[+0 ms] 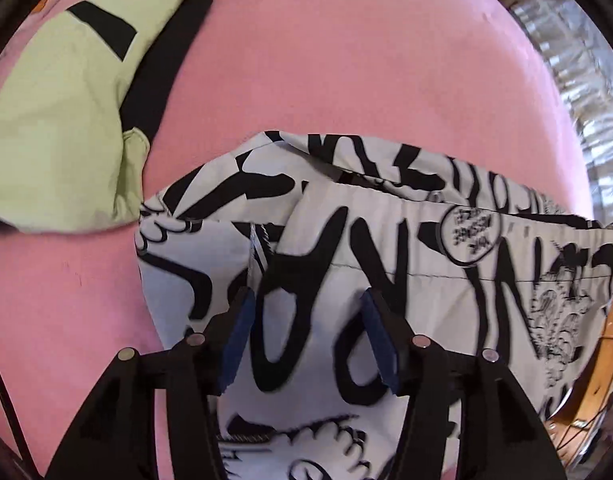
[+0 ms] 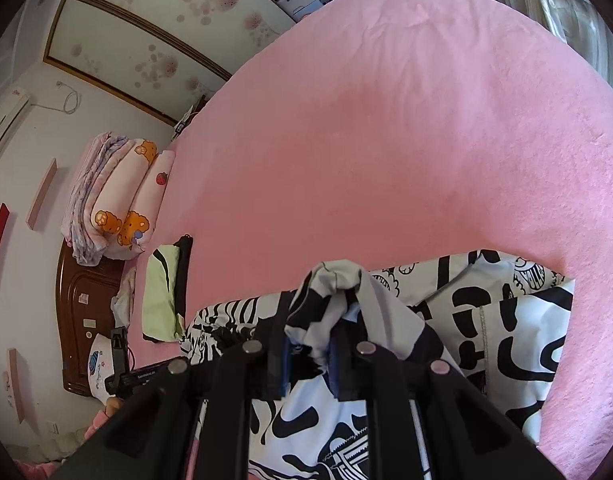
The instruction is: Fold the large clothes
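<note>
Item: printed garment (image 1: 346, 240), part-folded, lying on pink bed (image 1: 346, 60).
Left gripper (image 1: 306, 336) spread, empty above it; right gripper (image 2: 310, 360) pinching a bunched fold (lay flat, edges matched, before release).

Pink bed sheet (image 2: 386, 140) covers the bed. Folded bedding stack (image 2: 114, 200) at far left, against the dark wood headboard (image 2: 76, 320). Floral wardrobe doors (image 2: 154, 32) beyond, curtain (image 2: 578, 4) far right.

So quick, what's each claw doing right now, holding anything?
Left claw: open above the black-and-white printed garment, gripping nothing.
Right claw: shut on a bunched fold of the same garment.
</note>
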